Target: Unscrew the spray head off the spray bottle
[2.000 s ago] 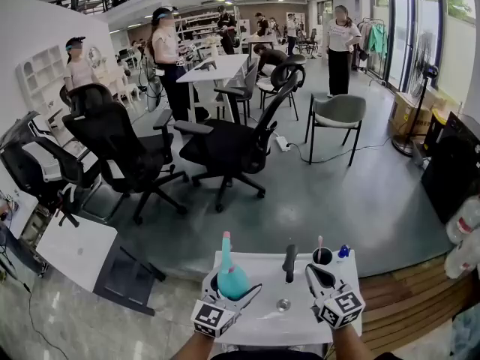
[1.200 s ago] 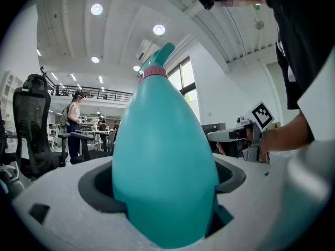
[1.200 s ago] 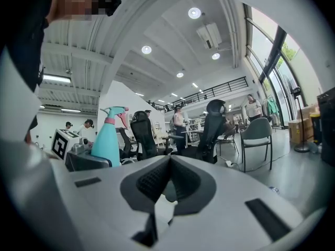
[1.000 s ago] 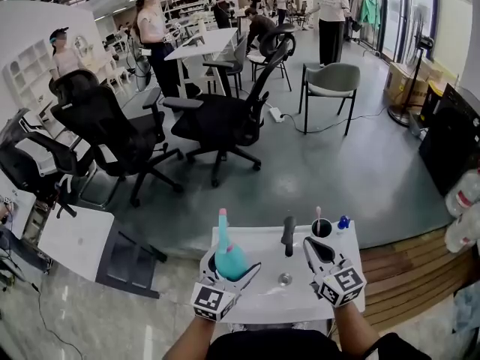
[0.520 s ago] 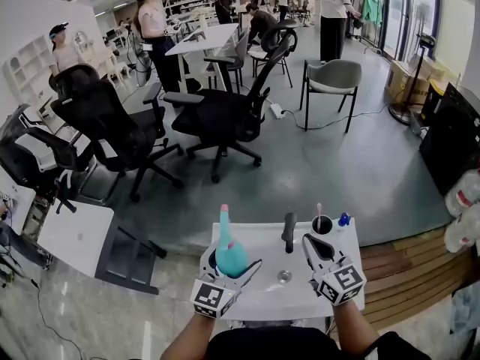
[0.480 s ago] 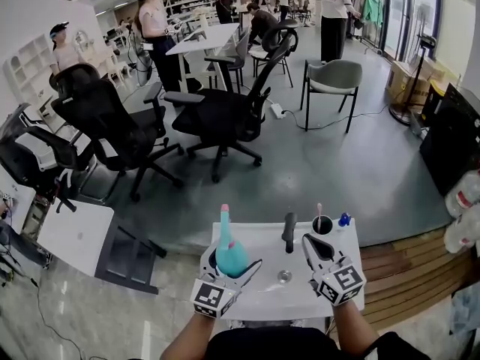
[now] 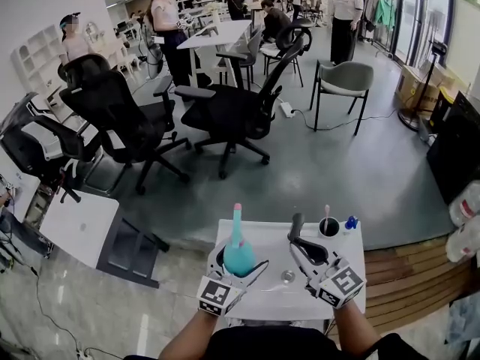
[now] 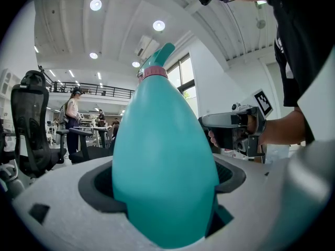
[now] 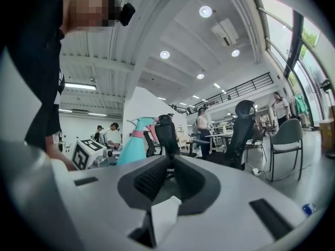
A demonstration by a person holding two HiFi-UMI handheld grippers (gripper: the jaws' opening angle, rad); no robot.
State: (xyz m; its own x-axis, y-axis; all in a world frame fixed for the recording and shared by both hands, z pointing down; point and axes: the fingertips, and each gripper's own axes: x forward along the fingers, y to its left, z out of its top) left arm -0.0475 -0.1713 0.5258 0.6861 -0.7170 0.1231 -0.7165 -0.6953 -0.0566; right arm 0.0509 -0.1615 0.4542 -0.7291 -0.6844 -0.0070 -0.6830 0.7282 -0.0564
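A teal spray bottle [image 7: 240,252] stands upright on the white table [image 7: 262,298], with a pink collar and a teal spray head [image 7: 237,214] on top. My left gripper [image 7: 238,267] is shut on the bottle's belly [image 8: 162,140], and the spray head [image 8: 159,56] rises above the jaws. My right gripper [image 7: 295,244] is to the bottle's right and points toward a black upright object [image 7: 296,225]. In the right gripper view its jaws [image 9: 168,179] are opening, a narrow slit apart, with nothing pressed between the pads. The bottle [image 9: 133,143] shows to their left.
A dark cup with a brush [image 7: 328,227] and a small blue cap [image 7: 351,222] sit at the table's far right corner. A small metal piece [image 7: 287,277] lies mid-table. Office chairs [image 7: 232,115] and several people stand on the floor beyond. A wooden step [image 7: 397,276] lies right.
The right gripper has swung its jaws left, toward the black upright object and the bottle. The left gripper keeps its hold on the bottle.
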